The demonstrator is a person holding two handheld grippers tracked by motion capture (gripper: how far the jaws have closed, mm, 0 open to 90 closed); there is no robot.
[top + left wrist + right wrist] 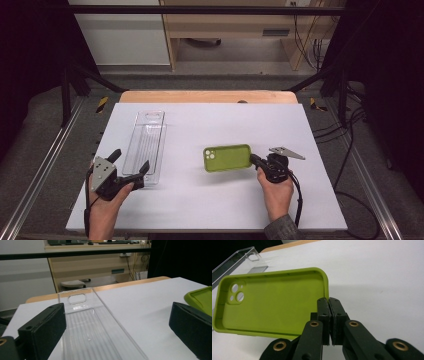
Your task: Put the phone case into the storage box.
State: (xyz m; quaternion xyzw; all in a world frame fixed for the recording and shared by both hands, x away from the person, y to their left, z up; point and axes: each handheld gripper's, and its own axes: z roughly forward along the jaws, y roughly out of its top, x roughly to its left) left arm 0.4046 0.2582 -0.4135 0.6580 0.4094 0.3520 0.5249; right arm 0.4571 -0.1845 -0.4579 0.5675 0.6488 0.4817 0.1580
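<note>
High view: the green phone case (227,158) sits at mid-counter, inner side up, camera cut-out to the left. The right gripper (256,161) has its jaws clamped on the case's right short edge. The left gripper (131,167) rests at the near end of a clear plastic tray (148,145), jaws spread apart. The white counter (210,210) is otherwise bare.

Left gripper view: both jaws stand wide open with the tray running away between them; a corner of the case shows at the far right.

Right gripper view: the jaws are closed together on the rim of the case. It appears slightly raised off the counter, though the shadow beneath is not conclusive.

Assessment: the case is gripped and the carry is in hand. The next move probably calls for taking it leftward, level, toward the tray, while the left gripper steadies the tray. The case is matte, thin-walled and likely flexible; an edge grip may let it droop.
</note>
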